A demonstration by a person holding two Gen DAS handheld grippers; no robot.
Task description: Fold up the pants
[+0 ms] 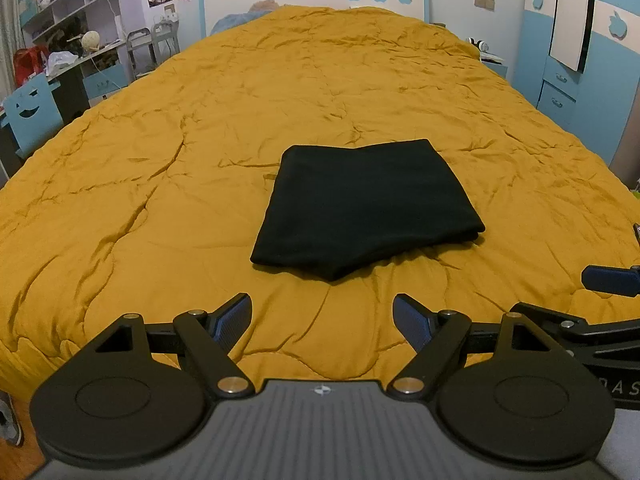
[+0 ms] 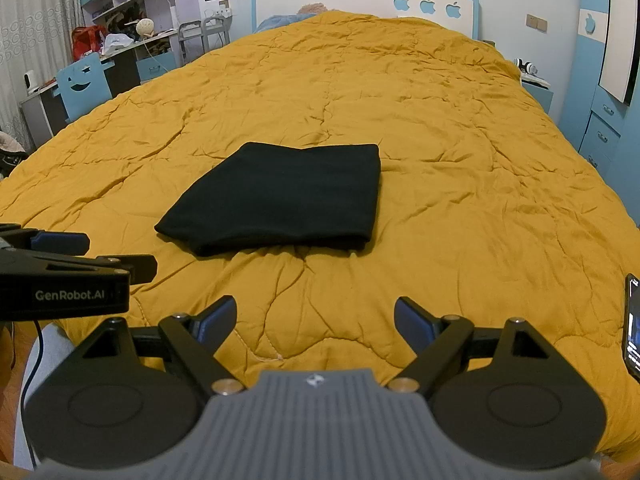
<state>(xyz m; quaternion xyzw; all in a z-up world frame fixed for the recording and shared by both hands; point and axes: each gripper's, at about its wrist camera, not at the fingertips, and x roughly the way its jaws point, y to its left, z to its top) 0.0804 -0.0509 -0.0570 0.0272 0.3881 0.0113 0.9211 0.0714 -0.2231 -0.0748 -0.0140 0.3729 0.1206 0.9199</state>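
The black pants [image 1: 366, 206] lie folded into a compact rectangle on the mustard-yellow quilt [image 1: 160, 184], near the foot of the bed. They also show in the right wrist view [image 2: 280, 198]. My left gripper [image 1: 322, 316] is open and empty, held back from the pants above the quilt's near edge. My right gripper [image 2: 315, 318] is open and empty too, also short of the pants. The right gripper's fingers [image 1: 610, 280] show at the right edge of the left wrist view. The left gripper's body [image 2: 64, 276] shows at the left of the right wrist view.
The bed's white and blue headboard [image 1: 312, 0] stands at the far end. A desk with shelves and a blue chair [image 1: 30, 114] are on the left. A blue wardrobe [image 1: 580, 60] is on the right. A phone [image 2: 632, 324] shows at the right edge.
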